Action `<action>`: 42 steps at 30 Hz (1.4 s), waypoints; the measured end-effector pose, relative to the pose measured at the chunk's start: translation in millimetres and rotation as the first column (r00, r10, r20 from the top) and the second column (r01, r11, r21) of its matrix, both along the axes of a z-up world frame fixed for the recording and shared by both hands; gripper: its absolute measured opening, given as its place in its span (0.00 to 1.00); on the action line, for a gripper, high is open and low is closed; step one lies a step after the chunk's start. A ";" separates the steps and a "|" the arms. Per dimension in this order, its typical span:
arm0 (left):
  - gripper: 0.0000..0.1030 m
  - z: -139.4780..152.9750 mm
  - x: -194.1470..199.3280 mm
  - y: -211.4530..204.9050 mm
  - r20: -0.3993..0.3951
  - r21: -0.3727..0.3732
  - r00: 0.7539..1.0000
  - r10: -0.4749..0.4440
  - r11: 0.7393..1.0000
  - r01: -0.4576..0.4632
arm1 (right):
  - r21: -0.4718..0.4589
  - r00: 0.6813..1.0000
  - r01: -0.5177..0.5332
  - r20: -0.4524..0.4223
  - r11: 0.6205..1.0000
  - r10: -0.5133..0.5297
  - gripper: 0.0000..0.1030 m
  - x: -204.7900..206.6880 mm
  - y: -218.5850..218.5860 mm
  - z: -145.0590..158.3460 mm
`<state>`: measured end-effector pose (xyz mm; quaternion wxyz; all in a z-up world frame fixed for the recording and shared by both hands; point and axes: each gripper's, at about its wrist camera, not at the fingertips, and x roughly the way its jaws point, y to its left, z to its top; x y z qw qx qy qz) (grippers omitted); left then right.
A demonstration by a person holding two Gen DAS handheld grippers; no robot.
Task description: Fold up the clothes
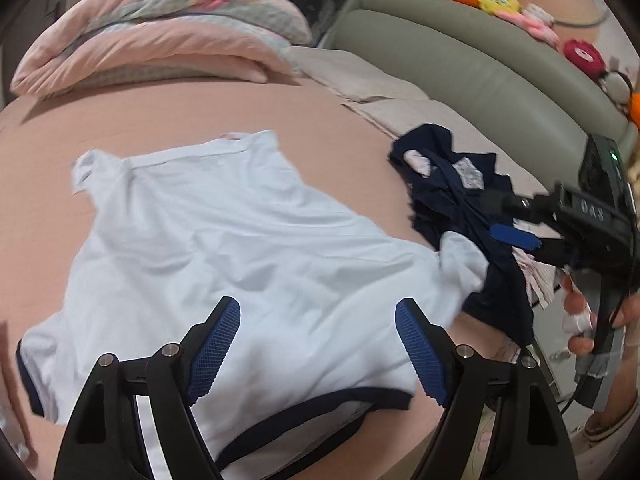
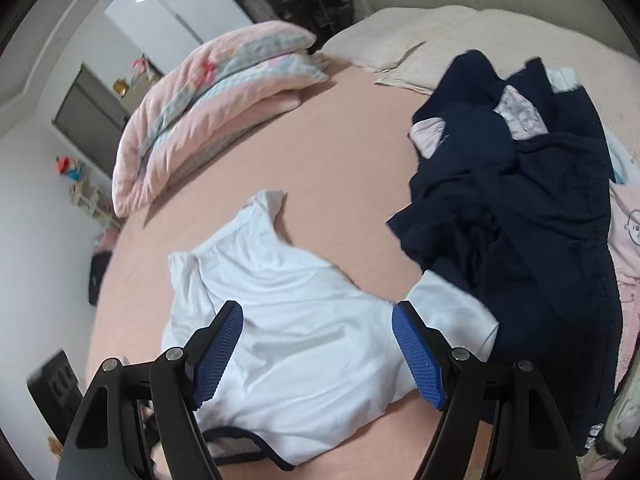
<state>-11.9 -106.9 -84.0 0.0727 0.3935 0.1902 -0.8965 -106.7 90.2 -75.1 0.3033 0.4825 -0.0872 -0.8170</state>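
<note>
left tool [image 1: 318, 354] agape, empty | right tool [image 2: 318, 354] agape, empty | white shirt [image 1: 224, 248] flat, collar nearest, hem far

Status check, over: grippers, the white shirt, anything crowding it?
Left gripper and right gripper open, empty. White shirt spread on the bed, unfolded. Navy clothes pile touching its right sleeve.

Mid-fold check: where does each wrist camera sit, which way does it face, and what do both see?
Left wrist: on the left gripper, jaws open, looking down over the white shirt; right gripper and hand at right.
Right wrist: on the right gripper, jaws open, above the shirt's sleeve.
Shared: shirt, navy clothes pile, folded pink quilt.
</note>
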 end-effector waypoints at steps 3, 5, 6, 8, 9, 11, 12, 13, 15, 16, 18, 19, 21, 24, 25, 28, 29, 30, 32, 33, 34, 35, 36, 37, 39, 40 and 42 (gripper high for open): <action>0.77 -3.3 15.4 -15.3 0.013 -0.031 0.999 0.051 0.998 -0.051 | 0.066 0.998 -0.040 -0.037 0.997 0.042 0.74 16.0 -15.9 0.6; 0.77 -5.6 28.1 -26.7 0.006 -0.042 0.997 0.082 0.996 -0.082 | 0.110 0.994 -0.076 -0.064 0.991 0.083 0.74 28.5 -27.6 -0.6; 0.77 -7.3 34.8 -33.2 0.006 -0.043 0.995 0.099 0.994 -0.099 | 0.132 0.992 -0.093 -0.077 0.987 0.104 0.74 34.7 -33.4 -1.2; 0.77 -11.3 48.3 -47.3 0.012 -0.046 0.990 0.142 0.989 -0.141 | 0.175 0.984 -0.125 -0.101 0.977 0.144 0.74 46.4 -44.5 -2.6; 0.77 -12.9 54.5 -53.5 0.017 -0.047 0.986 0.163 0.986 -0.162 | 0.193 0.981 -0.137 -0.112 0.972 0.161 0.74 49.9 -48.0 -3.7; 0.77 -16.3 68.3 -66.3 0.023 -0.039 0.977 0.213 0.976 -0.212 | 0.241 0.971 -0.160 -0.134 0.957 0.197 0.74 58.5 -56.4 -6.7; 0.77 -18.1 75.4 -72.7 0.025 -0.033 0.971 0.239 0.971 -0.238 | 0.263 0.967 -0.165 -0.146 0.951 0.208 0.74 62.5 -59.7 -8.0; 0.77 -19.9 82.6 -79.2 0.028 -0.027 0.964 0.265 0.964 -0.265 | 0.283 0.963 -0.169 -0.158 0.944 0.220 0.74 66.4 -62.9 -9.4; 0.77 -24.1 95.3 -91.1 0.040 -0.013 0.949 0.311 0.950 -0.311 | 0.301 0.953 -0.186 -0.176 0.935 0.246 0.74 73.1 -68.4 -11.6; 0.77 -27.1 99.1 -95.2 0.054 -0.003 0.944 0.325 0.946 -0.325 | 0.308 0.948 -0.196 -0.184 0.931 0.260 0.74 76.5 -71.2 -12.6; 0.77 -33.2 106.7 -103.4 0.083 0.017 0.933 0.351 0.935 -0.354 | 0.324 0.935 -0.221 -0.199 0.920 0.294 0.74 83.4 -77.4 -14.5; 0.77 -36.3 110.5 -107.5 0.098 0.026 0.926 0.364 0.929 -0.368 | 0.331 0.926 -0.237 -0.208 0.913 0.315 0.74 87.8 -81.4 -15.3; 0.77 -39.9 116.9 -111.3 0.118 0.027 0.917 0.380 0.922 -0.386 | 0.354 0.906 -0.268 -0.225 0.896 0.360 0.74 97.3 -90.0 -18.1; 0.77 -43.9 125.8 -113.4 0.140 0.023 0.906 0.398 0.914 -0.405 | 0.409 0.869 -0.308 -0.246 0.859 0.429 0.74 114.1 -103.5 -25.6; 0.77 -45.1 128.7 -113.8 0.147 0.023 0.903 0.404 0.911 -0.411 | 0.423 0.855 -0.324 -0.251 0.846 0.453 0.74 120.5 -107.5 -29.4; 0.77 -51.5 135.4 -116.2 0.171 0.004 0.893 0.416 0.906 -0.423 | 0.470 0.830 -0.323 -0.277 0.822 0.484 0.74 133.9 -111.8 -40.2; 0.77 -54.5 136.3 -117.0 0.187 -0.021 0.888 0.421 0.905 -0.425 | 0.501 0.822 -0.312 -0.284 0.807 0.494 0.74 135.6 -111.3 -44.2; 0.77 -57.3 137.5 -117.9 0.199 -0.041 0.882 0.426 0.903 -0.427 | 0.532 0.813 -0.299 -0.292 0.792 0.504 0.74 137.2 -110.8 -48.2; 0.77 -62.4 140.5 -120.1 0.217 -0.063 0.872 0.438 0.898 -0.435 | 0.580 0.803 -0.274 -0.301 0.767 0.514 0.74 138.1 -106.9 -54.1; 0.77 -64.6 142.1 -122.4 0.221 -0.059 0.868 0.444 0.895 -0.443 | 0.595 0.802 -0.262 -0.304 0.760 0.514 0.74 137.6 -103.8 -56.2; 0.77 -66.6 143.5 -125.1 0.221 -0.051 0.865 0.451 0.891 -0.451 | 0.593 0.809 -0.255 -0.303 0.764 0.504 0.74 136.0 -99.5 -57.3; 0.77 -68.5 144.9 -128.1 0.217 -0.039 0.862 0.457 0.887 -0.460 | 0.572 0.823 -0.260 -0.291 0.778 0.489 0.74 133.3 -94.8 -57.9; 0.77 -70.6 146.0 -131.3 0.215 -0.022 0.860 0.462 0.883 -0.469 | 0.552 0.836 -0.264 -0.278 0.791 0.473 0.74 130.6 -90.2 -58.5; 0.77 -72.8 147.0 -134.5 0.211 0.001 0.859 0.466 0.879 -0.477 | 0.530 0.848 -0.269 -0.265 0.804 0.458 0.74 128.3 -85.9 -59.1; 0.77 -76.1 149.1 -140.3 0.199 0.041 0.858 0.474 0.870 -0.491 | 0.486 0.870 -0.270 -0.247 0.831 0.427 0.74 126.1 -80.1 -59.5; 0.77 -75.9 150.0 -141.8 0.187 0.049 0.858 0.479 0.867 -0.495 | 0.467 0.878 -0.265 -0.244 0.843 0.411 0.74 125.4 -77.6 -59.2; 0.77 -75.1 150.8 -143.9 0.174 0.062 0.855 0.488 0.861 -0.504 | 0.442 0.882 -0.257 -0.255 0.859 0.395 0.74 127.5 -74.8 -56.5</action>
